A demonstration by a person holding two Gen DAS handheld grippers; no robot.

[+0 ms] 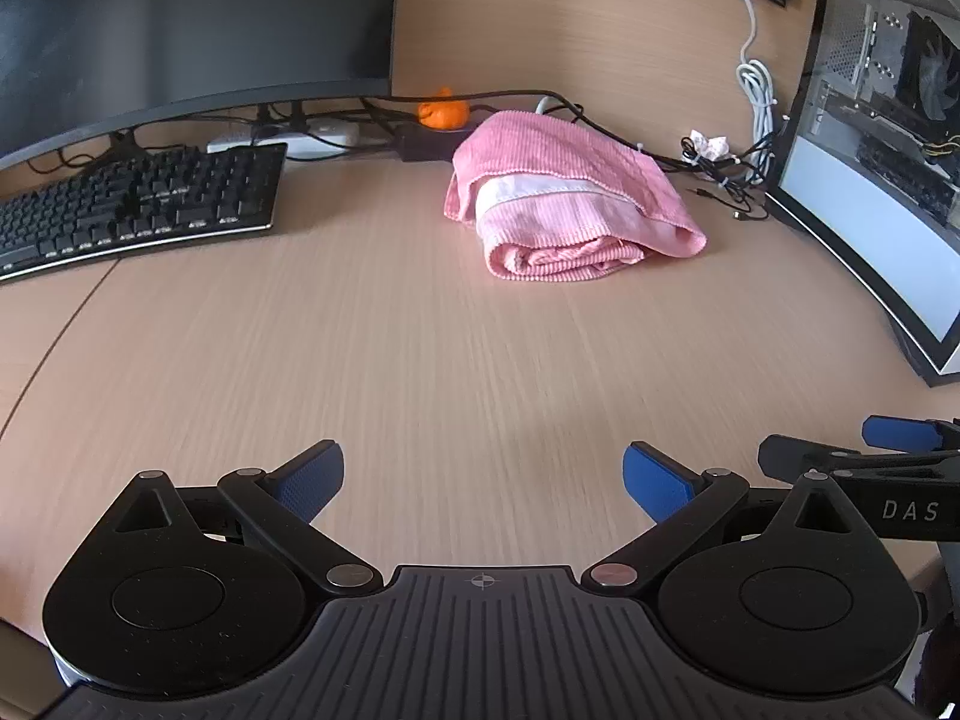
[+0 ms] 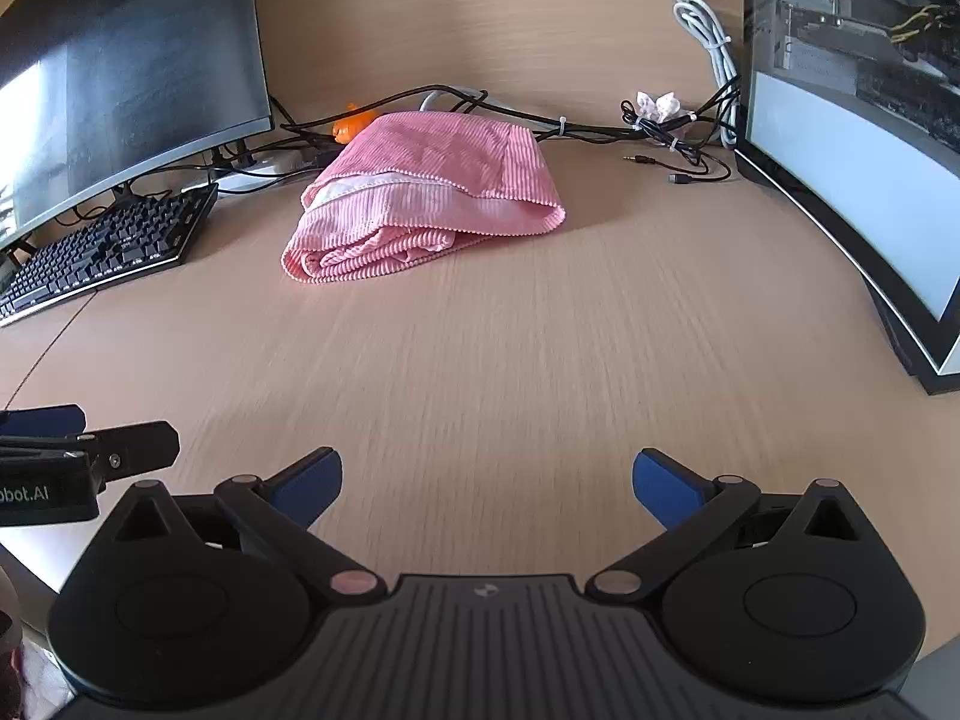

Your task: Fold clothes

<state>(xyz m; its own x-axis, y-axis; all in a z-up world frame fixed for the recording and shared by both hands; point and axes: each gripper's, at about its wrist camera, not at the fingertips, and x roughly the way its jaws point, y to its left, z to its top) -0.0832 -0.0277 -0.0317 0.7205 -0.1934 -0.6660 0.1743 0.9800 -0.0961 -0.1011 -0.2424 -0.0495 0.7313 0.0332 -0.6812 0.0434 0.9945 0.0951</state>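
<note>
While both grippers hang low over the near part of the desk (image 1: 420, 360), the pink garment (image 1: 570, 204) lies well beyond them as a compact bundle, already doubled over on itself in several layers, with a white band showing under the top flap. Taking that bundle as the landmark: the black keyboard (image 1: 138, 204) sits off to its left under the dark monitor (image 1: 180, 18), an orange object (image 1: 443, 111) and a tangle of black cables (image 2: 600, 132) lie just behind it, and the glass-sided computer case (image 1: 870, 150) stands to its right. The left gripper (image 1: 483, 480) has its blue-padded jaws spread wide with nothing between them; the right gripper (image 2: 486, 489) is likewise wide and empty, both well short of the cloth. The fabric looks like a ribbed, thin knit: light, limp and apt to slump or slide out of shape when lifted, though its ribbing should give the pads some bite. The layered state fits either a loosely bundled piece awaiting a neater fold or a fold already made. If it is to be handled, the scalloped hem of the top flap, or the rolled corner nearest the grippers, offers the clearest edge to pinch, taking one layer only.
</note>
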